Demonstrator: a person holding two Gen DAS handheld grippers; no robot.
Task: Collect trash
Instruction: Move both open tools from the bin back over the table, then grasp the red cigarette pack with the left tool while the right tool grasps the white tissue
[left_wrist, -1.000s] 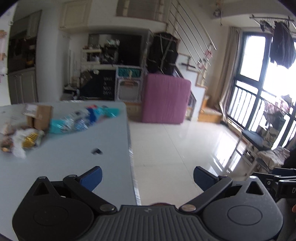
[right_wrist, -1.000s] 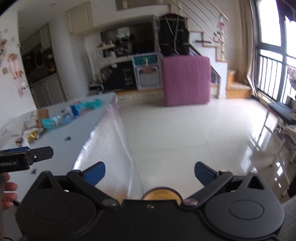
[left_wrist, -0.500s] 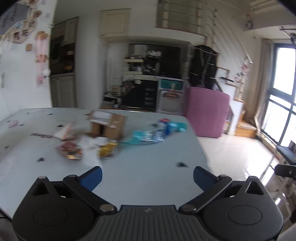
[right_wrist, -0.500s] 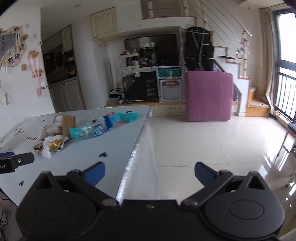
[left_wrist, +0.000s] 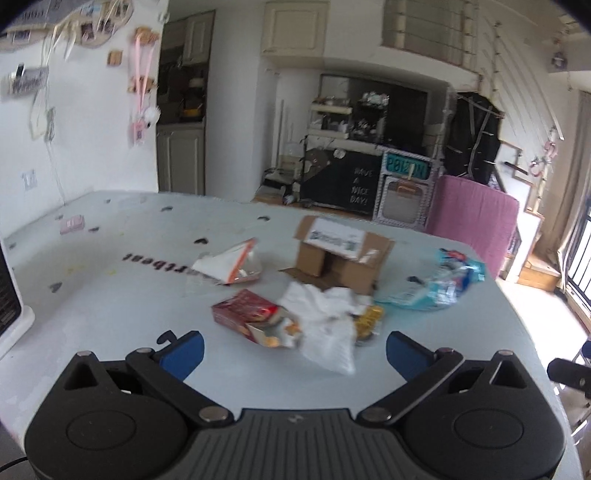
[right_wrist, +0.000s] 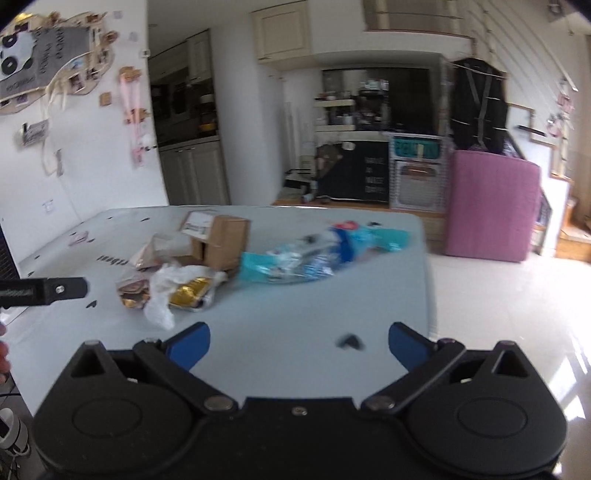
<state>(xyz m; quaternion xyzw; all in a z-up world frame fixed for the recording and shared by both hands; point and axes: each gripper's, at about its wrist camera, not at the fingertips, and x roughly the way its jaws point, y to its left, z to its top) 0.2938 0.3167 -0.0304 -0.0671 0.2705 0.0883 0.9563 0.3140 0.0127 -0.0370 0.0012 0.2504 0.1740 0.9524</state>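
Note:
Trash lies in a loose heap on the pale grey table (left_wrist: 122, 295): a red snack box (left_wrist: 245, 314), crumpled white plastic (left_wrist: 325, 325), a gold wrapper (left_wrist: 369, 319), an open cardboard box (left_wrist: 340, 254), a clear bag with an orange stripe (left_wrist: 232, 266) and a blue plastic wrapper (left_wrist: 439, 284). My left gripper (left_wrist: 293, 350) hovers open just short of the red box and white plastic. My right gripper (right_wrist: 297, 343) is open over the table's near right part, with the blue wrapper (right_wrist: 306, 258), cardboard box (right_wrist: 221, 240) and gold wrapper (right_wrist: 190, 295) beyond it.
The table's right edge (right_wrist: 430, 295) drops to a glossy tiled floor. A pink upholstered block (right_wrist: 491, 206) and a cluttered shelf unit stand at the back. A white appliance (left_wrist: 9, 306) sits at the table's left. The left gripper's body (right_wrist: 44, 291) shows at the right view's left edge.
Both views have swung left from the floor and window onto the table. The trash heap now sits straight ahead and much closer. Both grippers have stayed open.

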